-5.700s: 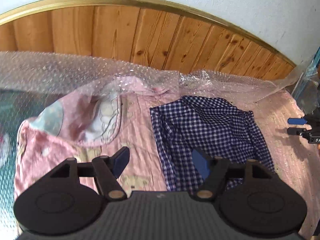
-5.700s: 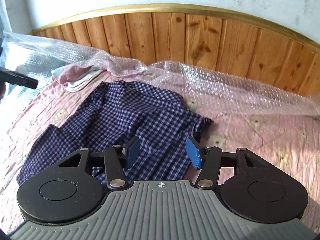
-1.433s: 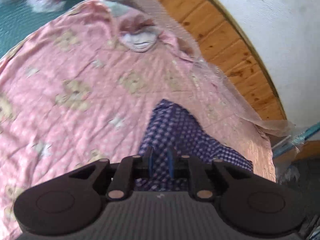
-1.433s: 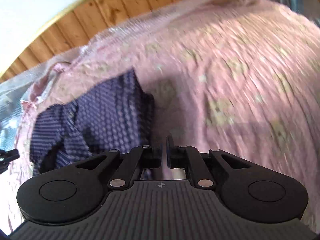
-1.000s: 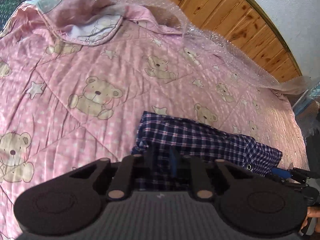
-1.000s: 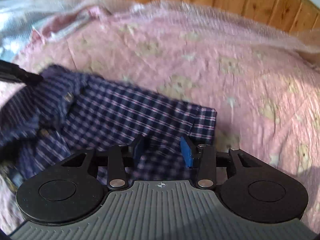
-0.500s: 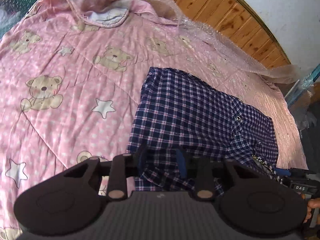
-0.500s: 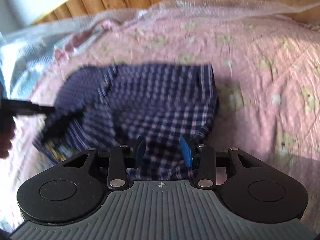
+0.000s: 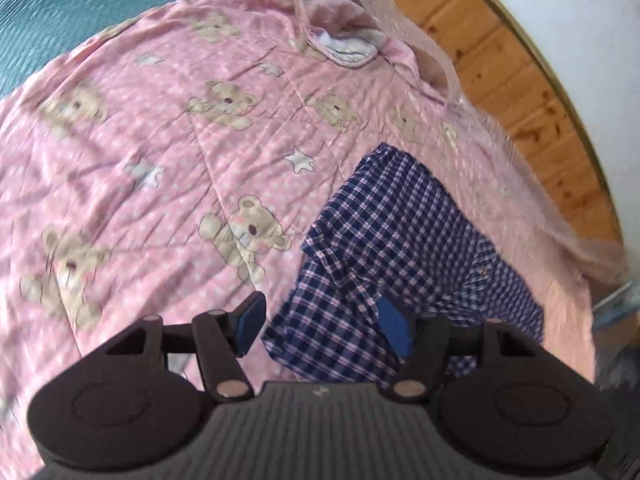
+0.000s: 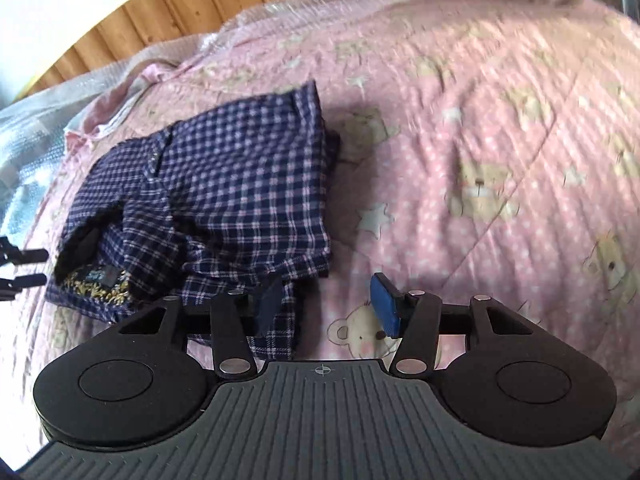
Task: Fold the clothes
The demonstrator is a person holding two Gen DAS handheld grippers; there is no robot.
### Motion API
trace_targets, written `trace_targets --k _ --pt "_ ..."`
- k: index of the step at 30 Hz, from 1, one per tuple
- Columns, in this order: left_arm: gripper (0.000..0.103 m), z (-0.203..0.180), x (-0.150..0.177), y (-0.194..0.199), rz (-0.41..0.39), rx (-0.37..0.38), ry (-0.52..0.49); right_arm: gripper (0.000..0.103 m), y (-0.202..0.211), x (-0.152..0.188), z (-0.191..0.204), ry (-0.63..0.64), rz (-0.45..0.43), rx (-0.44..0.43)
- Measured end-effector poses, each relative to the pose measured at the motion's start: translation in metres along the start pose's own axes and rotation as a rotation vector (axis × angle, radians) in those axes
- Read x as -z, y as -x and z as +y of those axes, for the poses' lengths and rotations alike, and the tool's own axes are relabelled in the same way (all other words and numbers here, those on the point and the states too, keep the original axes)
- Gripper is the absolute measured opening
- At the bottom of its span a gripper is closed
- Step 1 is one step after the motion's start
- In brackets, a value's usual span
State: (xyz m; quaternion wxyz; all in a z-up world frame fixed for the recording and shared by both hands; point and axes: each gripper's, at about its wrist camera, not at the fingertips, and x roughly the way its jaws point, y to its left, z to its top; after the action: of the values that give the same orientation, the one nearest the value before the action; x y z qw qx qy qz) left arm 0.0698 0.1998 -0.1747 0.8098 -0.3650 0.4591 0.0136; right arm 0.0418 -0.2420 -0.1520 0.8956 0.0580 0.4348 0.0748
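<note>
A navy plaid garment (image 9: 404, 248) lies folded over itself on a pink teddy-bear quilt (image 9: 160, 160). In the right wrist view the garment (image 10: 224, 192) shows its waistband label at the lower left. My left gripper (image 9: 322, 326) is open and empty, just above the garment's near edge. My right gripper (image 10: 326, 304) is open and empty, over the garment's near right corner, its left pad (image 10: 267, 304) above the cloth. The left gripper's finger tips (image 10: 24, 266) show at the left edge of the right wrist view, apart from the garment.
A wooden headboard (image 9: 520, 80) with bubble wrap (image 9: 420, 52) along it borders the bed's far side. The quilt's turned-back corner (image 9: 344, 46) lies near the headboard. Teal bedding (image 9: 48, 20) shows beyond the quilt's left edge. The quilt (image 10: 500, 140) spreads to the right of the garment.
Both grippers, shut on the garment 1.4 s ago, have opened and let it go. The garment now lies folded on the quilt, and both grippers have pulled back a little.
</note>
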Motion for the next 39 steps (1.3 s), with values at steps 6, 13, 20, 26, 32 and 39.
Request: trace_targets --k 6,13,20,26,32,39 --pt "0.072 -0.004 0.060 -0.034 0.097 0.201 0.270 0.076 -0.003 0.042 0.087 0.703 -0.058 0.051" --pt "0.078 -0.016 0.077 -0.065 -0.034 0.236 0.373 0.083 -0.040 0.061 0.121 1.061 -0.147 0.229" --pt "0.012 -0.031 0.066 -0.060 -0.045 0.186 0.341 0.028 -0.044 0.045 0.129 1.153 -0.031 0.117" --pt "0.010 -0.031 0.061 -0.036 -0.012 0.226 0.272 0.019 -0.012 0.031 0.137 1.169 -0.051 0.100" --pt "0.010 -0.002 0.027 -0.008 0.146 0.230 0.061 0.018 0.038 0.052 0.187 1.189 0.030 0.038" --pt "0.016 0.064 -0.034 -0.012 0.287 0.164 -0.091 0.000 0.050 0.097 0.304 0.943 0.261 -0.361"
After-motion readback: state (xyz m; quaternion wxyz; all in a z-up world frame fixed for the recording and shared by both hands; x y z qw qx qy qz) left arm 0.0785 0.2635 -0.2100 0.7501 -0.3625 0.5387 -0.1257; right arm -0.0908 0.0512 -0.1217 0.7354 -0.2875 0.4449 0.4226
